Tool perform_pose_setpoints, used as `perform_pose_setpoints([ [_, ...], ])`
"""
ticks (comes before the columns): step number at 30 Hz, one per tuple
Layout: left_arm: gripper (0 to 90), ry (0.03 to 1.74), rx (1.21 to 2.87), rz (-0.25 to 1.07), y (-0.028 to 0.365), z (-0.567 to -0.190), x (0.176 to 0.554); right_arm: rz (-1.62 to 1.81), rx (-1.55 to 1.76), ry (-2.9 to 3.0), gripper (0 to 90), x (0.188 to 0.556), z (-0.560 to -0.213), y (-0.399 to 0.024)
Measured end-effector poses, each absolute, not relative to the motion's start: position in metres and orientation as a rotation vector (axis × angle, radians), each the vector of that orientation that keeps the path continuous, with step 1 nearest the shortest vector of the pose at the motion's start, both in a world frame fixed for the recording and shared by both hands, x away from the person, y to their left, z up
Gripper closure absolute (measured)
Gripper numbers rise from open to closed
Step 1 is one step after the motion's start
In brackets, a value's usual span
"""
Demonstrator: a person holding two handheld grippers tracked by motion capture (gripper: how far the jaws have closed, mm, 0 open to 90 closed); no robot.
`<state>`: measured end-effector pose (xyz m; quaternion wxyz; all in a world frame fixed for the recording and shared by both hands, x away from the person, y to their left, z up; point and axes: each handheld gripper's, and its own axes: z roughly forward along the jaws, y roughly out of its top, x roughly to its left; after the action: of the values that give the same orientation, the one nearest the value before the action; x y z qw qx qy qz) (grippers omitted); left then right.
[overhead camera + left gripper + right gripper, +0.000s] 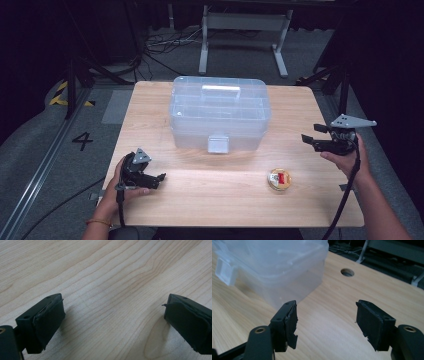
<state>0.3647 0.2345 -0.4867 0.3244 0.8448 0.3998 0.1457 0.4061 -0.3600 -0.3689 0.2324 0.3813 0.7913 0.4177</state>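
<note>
Looking at the clear plastic box (220,112), we see it sitting shut in the middle of the table (210,205), nearer the far edge. Its lid has a handle on top, and a small latch (218,144) hangs on the front wall, facing us. In the right gripper view the box (274,267) sits ahead and to the left of the jaws.

A little round tin (279,179) with a red and yellow top lies nearer the front edge, toward the right side, well apart from the box.

Our right gripper (314,135) is up in the air by the right edge of the table, pointing at the box. Its jaws are spread, with nothing between them. Our left gripper (159,179) rests low near the front left corner, and its jaws are spread wide too, over bare wood.

We think we are just getting ready to open the box. Next, we would need to bring a gripper to the latch and flip it up. The other gripper may have to hold the box steady so it does not slide.
</note>
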Motion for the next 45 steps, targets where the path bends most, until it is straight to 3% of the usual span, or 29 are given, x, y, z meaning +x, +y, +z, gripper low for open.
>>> perform_pose_setpoints([
  [10,4.6,1.039,2.215,0.375,0.235,-0.486,0.366,1.176,0.964,2.184,36.9,0.431,-0.34,-0.321],
  [12,7.9,1.053,2.203,0.376,0.235,-0.485,0.37,1.184,0.942,2.187,37.3,0.435,-0.334,-0.312],
  [14,17.0,1.045,2.194,0.378,0.234,-0.484,0.372,1.191,0.919,2.2,37.3,0.44,-0.329,-0.303],
  [22,16.4,0.994,2.239,0.404,0.222,-0.468,0.387,1.179,0.833,2.262,37.2,0.457,-0.315,-0.261],
  [37,16.0,0.924,2.126,0.428,0.196,-0.437,0.428,1.1,0.74,2.386,37.4,0.499,-0.306,-0.178],
  [45,17.1,0.89,2.081,0.462,0.185,-0.429,0.44,1.073,0.765,2.415,48.5,0.524,-0.304,-0.155],
])
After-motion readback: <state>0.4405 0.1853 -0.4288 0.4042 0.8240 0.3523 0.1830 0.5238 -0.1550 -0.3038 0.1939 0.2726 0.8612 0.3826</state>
